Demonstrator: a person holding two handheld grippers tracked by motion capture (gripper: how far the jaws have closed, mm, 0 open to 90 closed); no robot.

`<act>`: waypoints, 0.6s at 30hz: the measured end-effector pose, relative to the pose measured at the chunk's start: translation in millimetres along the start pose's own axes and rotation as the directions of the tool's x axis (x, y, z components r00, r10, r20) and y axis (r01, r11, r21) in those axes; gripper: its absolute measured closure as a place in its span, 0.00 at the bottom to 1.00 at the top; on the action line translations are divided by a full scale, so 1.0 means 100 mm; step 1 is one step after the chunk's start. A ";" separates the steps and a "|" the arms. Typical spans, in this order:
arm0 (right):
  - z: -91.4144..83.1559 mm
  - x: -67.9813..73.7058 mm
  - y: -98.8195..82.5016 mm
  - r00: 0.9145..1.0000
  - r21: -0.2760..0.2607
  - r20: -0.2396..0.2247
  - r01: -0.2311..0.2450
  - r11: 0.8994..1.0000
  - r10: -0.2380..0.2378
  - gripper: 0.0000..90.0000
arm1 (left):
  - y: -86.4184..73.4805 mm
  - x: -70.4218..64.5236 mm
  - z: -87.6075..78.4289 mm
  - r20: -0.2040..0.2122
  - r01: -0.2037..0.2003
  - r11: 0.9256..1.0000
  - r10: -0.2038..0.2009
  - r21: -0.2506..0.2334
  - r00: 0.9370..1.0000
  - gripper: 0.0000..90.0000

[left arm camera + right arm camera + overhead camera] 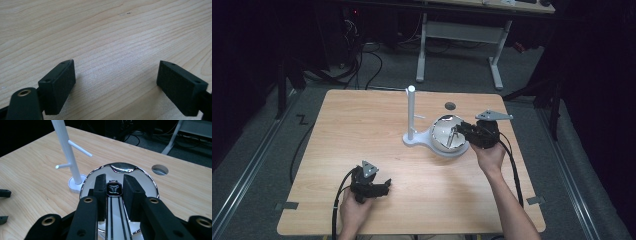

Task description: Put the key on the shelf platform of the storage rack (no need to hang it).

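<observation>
Nearest the front edge of the tabletop (362,115), toward its left corner, the left gripper (377,187) sits low over bare pale wood grain with its 2 black jaws spread wide and nothing between them. Further in, right of center, the right gripper (113,192) reaches from the right over a shiny chrome bowl-shaped dish (448,134). Its jaws are narrowed to a slim gap, straddling what looks like a thin upright piece in the dish, but I can't tell if they actually pinch it. So the right hand (488,157) is clearly the nearer one, the dish lying right under and ahead of those jaws. The dish is round and mirror-smooth, reflecting the gripper. Just beyond and to its left stands a white stand (411,112), a matte vertical post with 2 short side pegs on a flat base touching the dish. A small round hole (450,106) sits in the tabletop behind, toward the far edge.
</observation>
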State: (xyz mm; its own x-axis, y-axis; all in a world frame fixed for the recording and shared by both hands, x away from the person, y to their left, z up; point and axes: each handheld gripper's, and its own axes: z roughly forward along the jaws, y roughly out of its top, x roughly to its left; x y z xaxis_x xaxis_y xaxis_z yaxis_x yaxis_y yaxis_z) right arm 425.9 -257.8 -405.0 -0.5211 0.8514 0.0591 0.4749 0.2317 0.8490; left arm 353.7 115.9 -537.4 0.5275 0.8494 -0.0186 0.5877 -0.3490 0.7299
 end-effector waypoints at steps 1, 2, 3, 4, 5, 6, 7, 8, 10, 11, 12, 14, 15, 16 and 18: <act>0.02 0.01 0.00 1.000 0.002 0.000 0.000 1.000 0.000 0.83 | 0.00 0.00 0.00 0.000 0.000 1.000 0.000 0.000 1.000 0.18; 0.05 0.01 0.00 1.000 0.006 0.001 0.003 1.000 -0.003 0.83 | 0.00 0.00 0.00 0.000 0.000 1.000 0.000 0.000 1.000 0.18; 0.07 0.02 0.00 1.000 0.013 0.006 0.005 1.000 -0.005 0.83 | 0.00 0.00 0.00 0.000 0.000 1.000 0.000 0.000 1.000 0.18; 0.10 0.02 0.00 1.000 0.020 0.007 0.008 1.000 -0.008 0.83 | 0.00 0.00 0.00 0.000 0.000 1.000 0.000 0.000 1.000 0.18; 0.12 0.01 -0.01 1.000 0.026 0.006 0.005 1.000 -0.005 0.83 | 0.00 0.00 0.00 0.000 0.000 1.000 0.000 0.000 1.000 0.18; 0.15 0.01 -0.02 1.000 0.032 0.007 0.000 1.000 0.000 0.83 | 0.00 0.00 0.00 0.000 -0.001 1.000 0.001 0.000 1.000 0.18; 0.17 0.00 -0.02 1.000 0.037 0.009 -0.005 0.999 0.005 0.83 | 0.00 0.00 0.00 0.000 0.000 1.000 0.000 0.000 1.000 0.18; 0.19 0.00 -0.03 1.000 0.040 0.010 -0.010 0.999 0.010 0.83 | 0.00 0.00 0.00 0.000 0.000 1.000 0.000 0.000 1.000 0.18; 0.22 -0.01 -0.04 1.000 0.044 0.016 -0.013 0.999 0.012 0.83 | 0.00 0.00 0.00 0.001 -0.001 1.000 0.001 0.000 1.000 0.18; 0.24 -0.01 -0.04 1.000 0.043 0.018 -0.012 0.999 0.011 0.83 | 0.00 0.00 0.00 0.001 -0.001 1.000 0.001 0.000 1.000 0.18; 0.26 -0.01 -0.04 1.000 0.043 0.019 -0.015 0.999 0.014 0.83 | 0.00 0.00 0.00 0.001 -0.001 1.000 0.001 0.000 1.000 0.18; 0.30 -0.01 -0.04 1.000 0.045 0.024 -0.016 0.999 0.015 0.83 | 0.00 0.00 0.00 0.001 -0.001 1.000 0.001 -0.001 1.000 0.18; 0.32 -0.01 -0.04 0.999 0.049 0.028 -0.024 0.999 0.023 0.83 | 0.00 0.00 0.00 0.001 -0.001 1.000 0.001 -0.001 1.000 0.18; 0.34 -0.01 -0.04 0.999 0.050 0.030 -0.024 0.998 0.022 0.83 | 0.00 0.00 0.00 0.001 -0.002 1.000 0.002 0.000 1.000 0.18; 0.38 -0.02 -0.05 0.999 0.052 0.032 -0.028 0.998 0.027 0.83 | 0.00 0.00 0.00 0.002 -0.002 1.000 0.002 0.000 1.000 0.18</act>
State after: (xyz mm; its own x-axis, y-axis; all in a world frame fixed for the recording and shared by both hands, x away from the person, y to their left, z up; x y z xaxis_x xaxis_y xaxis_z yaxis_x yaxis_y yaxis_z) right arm 451.6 -242.5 -429.0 -0.4851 0.8721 0.0648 0.5258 0.2316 0.8185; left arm 353.6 115.9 -537.4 0.5300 0.8478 -0.0183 0.5864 -0.3508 0.7301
